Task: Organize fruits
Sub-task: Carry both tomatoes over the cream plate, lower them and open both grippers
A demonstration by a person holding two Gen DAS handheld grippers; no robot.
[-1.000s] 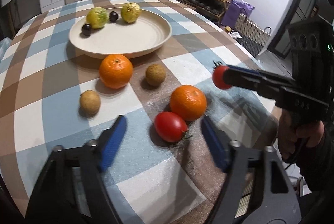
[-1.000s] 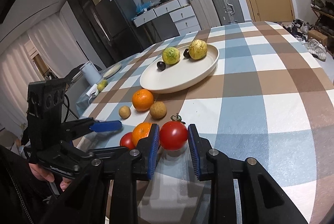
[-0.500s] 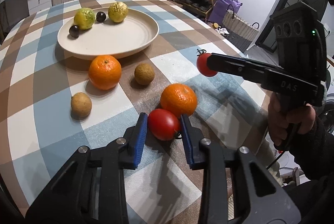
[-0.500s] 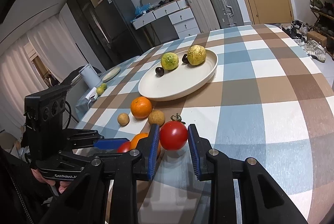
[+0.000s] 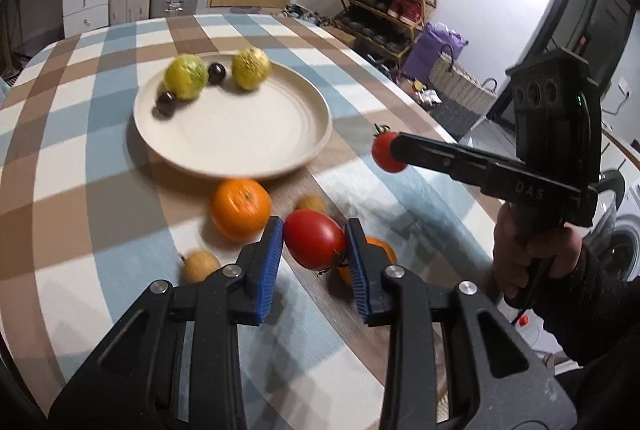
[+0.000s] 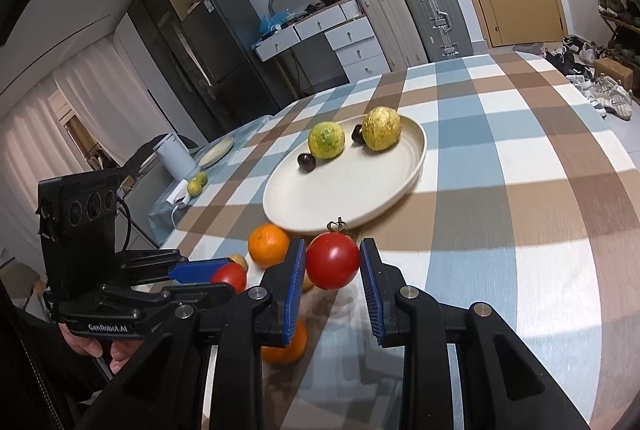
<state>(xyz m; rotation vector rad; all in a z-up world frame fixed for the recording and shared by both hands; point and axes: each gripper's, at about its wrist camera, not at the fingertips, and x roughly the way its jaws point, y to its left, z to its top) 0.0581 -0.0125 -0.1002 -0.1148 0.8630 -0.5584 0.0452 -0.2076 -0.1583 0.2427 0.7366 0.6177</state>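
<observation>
The left tool (image 5: 314, 254) is pinching a large red tomato (image 5: 314, 238) between its blue pads, lifted clear of the checked cloth on the table (image 5: 60, 157); its jaws have just been closing, with that tomato between them. The right tool (image 6: 333, 270) is pressed onto a second tomato (image 6: 333, 266), its green stalk pointing up, held off the table near the rim of the cream plate (image 6: 416, 165). The plate sits toward the table's middle and holds two yellow-green fruits (image 5: 186, 77) and two small dark ones (image 5: 166, 103) along its far side. On the cloth between the plate and the near edge lie an orange (image 5: 240, 207) just beside the plate, a second orange (image 5: 380, 250) mostly hidden behind the left tool, and two small brown fruits (image 5: 200, 264). A hand (image 5: 532, 254) grips the right tool's handle at the table's right edge.
</observation>
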